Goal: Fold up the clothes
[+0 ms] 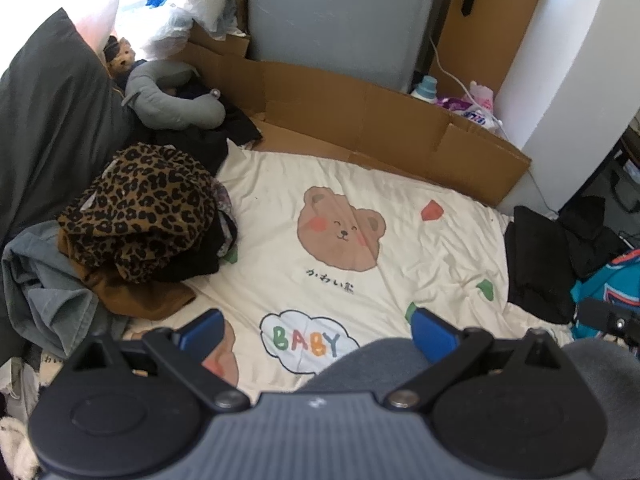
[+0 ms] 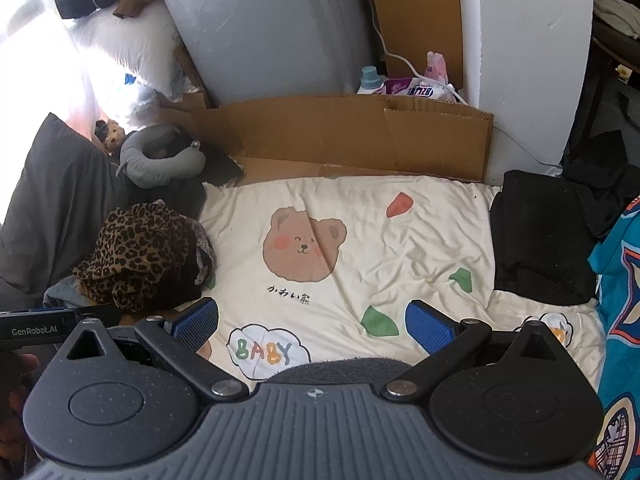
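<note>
Clothes lie heaped at left, leopard piece (image 1: pixel 140 208) on top, folded black stack (image 2: pixel 540 240) at right; both grippers (image 1: pixel 316 336) (image 2: pixel 312 324) wide, empty, over bare sheet (image 1: pixel 400 184); which garment comes next is unclear

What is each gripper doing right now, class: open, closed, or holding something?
Left gripper: open, holding nothing.
Right gripper: open, holding nothing.

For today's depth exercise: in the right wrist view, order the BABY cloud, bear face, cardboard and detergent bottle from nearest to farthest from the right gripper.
1. BABY cloud, just ahead, slightly left.
2. Bear face, mid-blanket.
3. Cardboard, along the blanket's far edge.
4. Detergent bottle, behind the cardboard, right of centre.

Measured from the right gripper.
</note>
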Tool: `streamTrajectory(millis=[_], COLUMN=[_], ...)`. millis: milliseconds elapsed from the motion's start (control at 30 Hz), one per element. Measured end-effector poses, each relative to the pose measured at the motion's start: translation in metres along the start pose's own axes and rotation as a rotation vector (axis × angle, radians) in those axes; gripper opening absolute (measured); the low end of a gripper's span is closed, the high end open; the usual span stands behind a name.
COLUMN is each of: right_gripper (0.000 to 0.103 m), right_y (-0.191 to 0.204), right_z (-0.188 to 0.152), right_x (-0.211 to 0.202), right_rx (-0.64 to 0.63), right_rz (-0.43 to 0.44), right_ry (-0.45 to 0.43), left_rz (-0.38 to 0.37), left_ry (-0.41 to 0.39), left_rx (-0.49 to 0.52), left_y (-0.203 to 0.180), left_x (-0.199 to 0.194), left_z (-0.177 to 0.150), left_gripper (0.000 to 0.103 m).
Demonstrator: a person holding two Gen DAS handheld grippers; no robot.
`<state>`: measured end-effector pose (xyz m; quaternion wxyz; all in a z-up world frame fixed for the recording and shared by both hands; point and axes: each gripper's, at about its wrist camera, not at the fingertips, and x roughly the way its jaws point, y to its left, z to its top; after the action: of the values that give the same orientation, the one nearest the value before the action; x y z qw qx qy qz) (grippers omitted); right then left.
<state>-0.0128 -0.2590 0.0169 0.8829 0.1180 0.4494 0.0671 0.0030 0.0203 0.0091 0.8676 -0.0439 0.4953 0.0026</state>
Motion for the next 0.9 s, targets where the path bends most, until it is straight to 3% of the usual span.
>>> streamTrajectory(millis=[500,600,900], right_gripper=[0.103,0.103,0.103], right_y=[0.009,0.008,0.011], right_z=[0.009,0.012,0.021], right_x=[-0.01,-0.011,-0.004], right_rx=[0.005,0.014,-0.01], right_rz=[-0.018,-0.015,-0.031], right_ry=[-0.082,-0.104,-0.125], left_rz=[0.065,0.129,0.15], left_ry=[-0.079,-0.087,-0.093], left_rx=[-0.048,-0.141,-0.178], left_y=[0.044,0.053,0.074], left_x=[-0.02,-0.02,-0.013], left_z=[0.024,0.025,0.03], left_gripper=[0.101,0.101,0.101])
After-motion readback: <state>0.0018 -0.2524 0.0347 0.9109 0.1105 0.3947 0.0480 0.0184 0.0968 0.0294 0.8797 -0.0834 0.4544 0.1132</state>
